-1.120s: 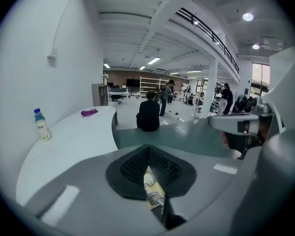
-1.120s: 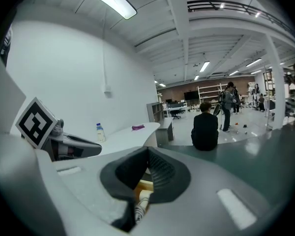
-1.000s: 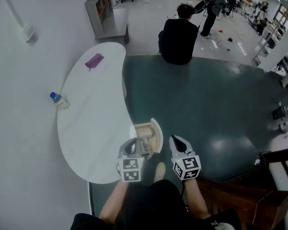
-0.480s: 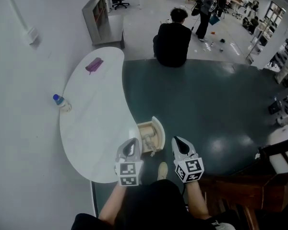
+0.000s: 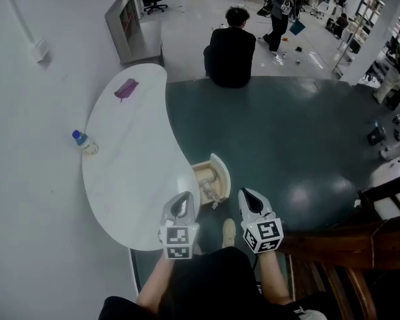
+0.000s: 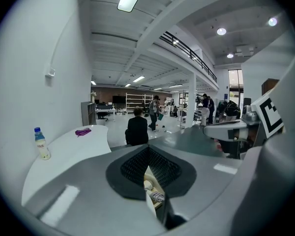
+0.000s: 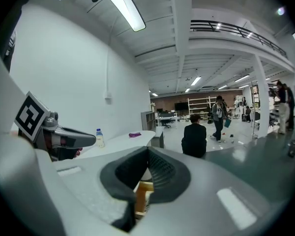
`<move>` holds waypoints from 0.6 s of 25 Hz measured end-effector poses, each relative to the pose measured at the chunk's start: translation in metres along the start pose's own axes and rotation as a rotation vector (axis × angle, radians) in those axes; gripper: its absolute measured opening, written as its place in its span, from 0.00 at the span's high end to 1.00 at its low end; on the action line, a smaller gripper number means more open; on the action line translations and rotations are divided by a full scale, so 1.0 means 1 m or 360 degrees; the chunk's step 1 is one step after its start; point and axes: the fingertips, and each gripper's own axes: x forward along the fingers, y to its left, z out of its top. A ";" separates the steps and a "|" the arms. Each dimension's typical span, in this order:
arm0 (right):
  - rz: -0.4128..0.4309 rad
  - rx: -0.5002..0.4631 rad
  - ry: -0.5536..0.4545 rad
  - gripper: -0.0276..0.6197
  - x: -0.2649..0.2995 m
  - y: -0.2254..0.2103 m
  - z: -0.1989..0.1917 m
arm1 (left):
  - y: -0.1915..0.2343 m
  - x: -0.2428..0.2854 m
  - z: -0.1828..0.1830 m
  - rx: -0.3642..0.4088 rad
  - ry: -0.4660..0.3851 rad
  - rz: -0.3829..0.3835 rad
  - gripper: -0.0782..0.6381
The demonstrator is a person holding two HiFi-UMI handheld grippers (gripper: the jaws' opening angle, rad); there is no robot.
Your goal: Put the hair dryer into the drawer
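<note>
Since a sec ago I've been pulling both grippers back toward me. The left gripper (image 5: 181,203), which was overlapping the drawer (image 5: 221,175), is now sitting clear of it, just below and left. The right gripper (image 5: 249,199) is hanging just beside the drawer's right corner, not touching. The person standing (image 5: 281,7) at the far end has also shifted a bit in the head view.

Both grippers are pointing fwd and slightly down, side by side in front of my legs. In the left gripper view the pads are pressing together w/ nothing between them, so it's closed and empty. The right gripper view is showing the same: pads meeting, nothing held, only a sliver of wood showing thru the gap below.

The drawer is standing open at the table's (image 5: 123,179) near edge, wooden inside, white curved front. The hair dryer (image 5: 208,181) is lying inside it, a pale shape w/ what looks like its cord bunched at the near end; I can't make out more detail.

On the table, well apart from the drawer, a bottle (image 5: 83,141) is standing upright near the wall side, and a purple thing (image 5: 126,89) is lying toward the far end. A person in black (image 5: 229,47) is sitting on the floor beyond the table, back to me. A wooden chair (image 5: 350,242) is poking in at my right.
</note>
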 end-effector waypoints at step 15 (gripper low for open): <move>-0.0016 -0.0018 -0.0019 0.95 -0.009 0.008 0.001 | -0.001 -0.009 0.001 0.0005 -0.0030 -0.0021 0.88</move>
